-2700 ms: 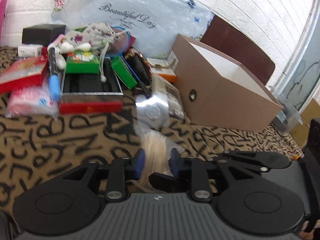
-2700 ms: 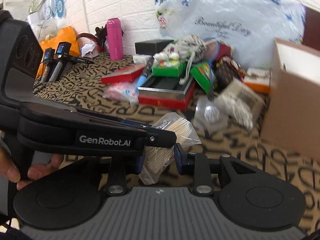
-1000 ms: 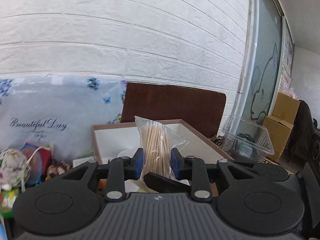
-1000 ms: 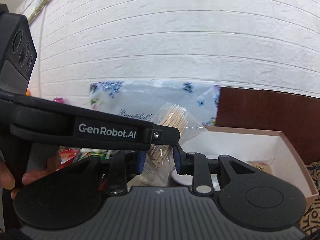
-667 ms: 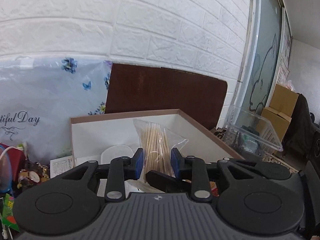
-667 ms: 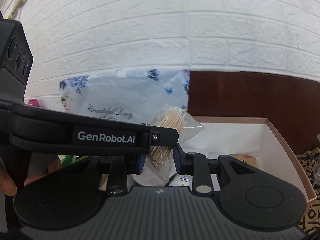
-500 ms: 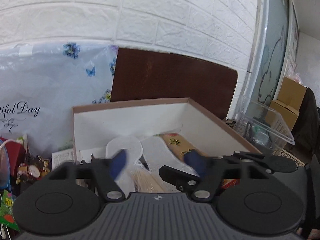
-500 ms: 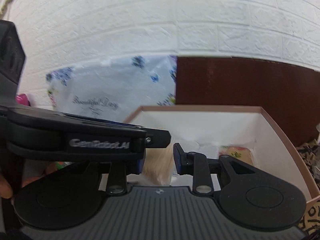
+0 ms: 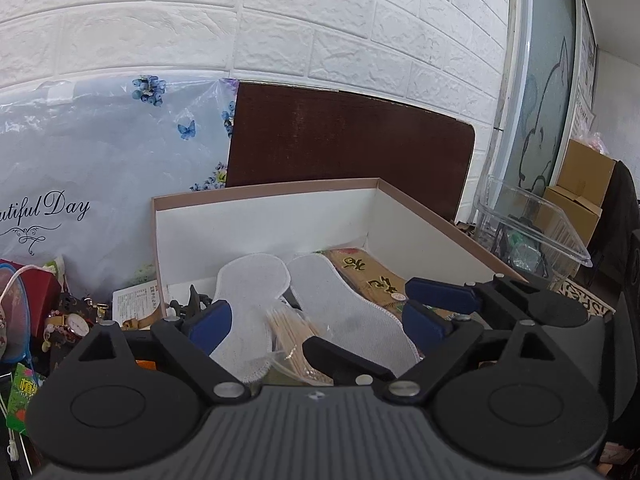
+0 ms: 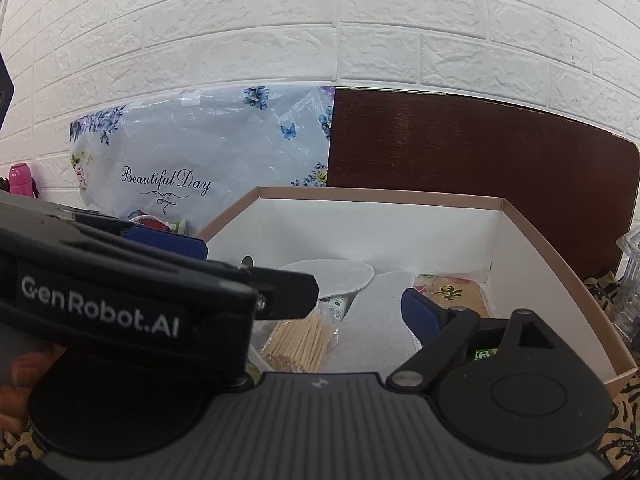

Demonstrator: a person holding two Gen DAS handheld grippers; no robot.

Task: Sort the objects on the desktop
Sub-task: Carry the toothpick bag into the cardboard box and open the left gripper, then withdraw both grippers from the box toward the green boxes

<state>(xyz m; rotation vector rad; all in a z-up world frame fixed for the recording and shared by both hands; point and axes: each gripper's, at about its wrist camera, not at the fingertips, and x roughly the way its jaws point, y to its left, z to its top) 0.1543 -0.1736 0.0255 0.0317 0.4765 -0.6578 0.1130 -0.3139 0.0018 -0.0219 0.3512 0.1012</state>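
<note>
Both claws hang over the open cardboard box [image 9: 436, 216]. The left claw [image 9: 316, 318] is spread wide and holds nothing; the right claw [image 10: 320, 300] is spread too. The bag of toothpicks [image 10: 298, 342] lies inside the box on the white insoles [image 9: 352, 312], beside a bamboo-patterned packet [image 9: 372, 276].

Ahead of me stands a white brick wall [image 10: 360, 40]. A dark brown board [image 10: 480, 152] leans against it, a floral plastic bag [image 10: 192, 152] beside that, and a pink bottle [image 10: 19, 178] far left.
</note>
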